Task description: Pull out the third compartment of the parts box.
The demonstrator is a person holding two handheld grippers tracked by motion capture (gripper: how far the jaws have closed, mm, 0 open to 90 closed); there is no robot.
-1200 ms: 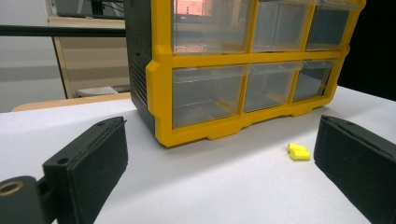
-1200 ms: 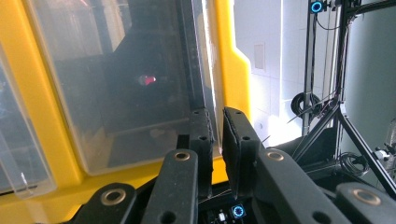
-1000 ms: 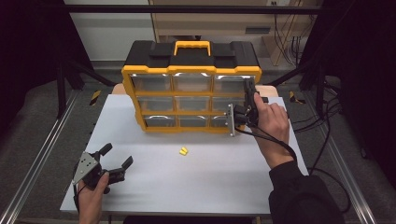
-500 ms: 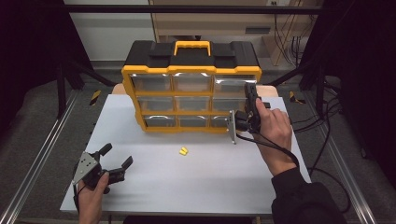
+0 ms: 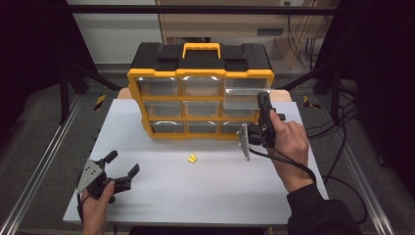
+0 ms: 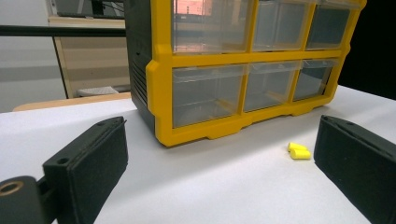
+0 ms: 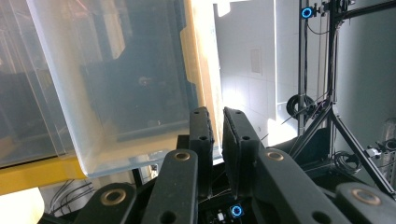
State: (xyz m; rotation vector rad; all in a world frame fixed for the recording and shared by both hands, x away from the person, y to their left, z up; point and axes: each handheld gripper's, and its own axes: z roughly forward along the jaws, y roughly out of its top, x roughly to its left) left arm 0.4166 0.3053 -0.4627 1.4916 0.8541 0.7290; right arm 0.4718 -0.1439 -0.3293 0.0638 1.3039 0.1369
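A yellow and black drawer cabinet [image 5: 200, 93] stands at the back of a white worktop [image 5: 195, 196]. The right gripper [image 5: 263, 105] is raised to the cabinet's right column, its jaws nearly closed with a thin gap between them. A clear drawer [image 7: 116, 84], pulled partly out, sits just beyond and to the left of those jaws; whether its edge is pinched between them cannot be told. The left gripper [image 5: 120, 166] rests low with its jaws spread wide. Two small yellow earplugs [image 6: 299, 151] lie ahead of it, just inside the right-hand jaw.
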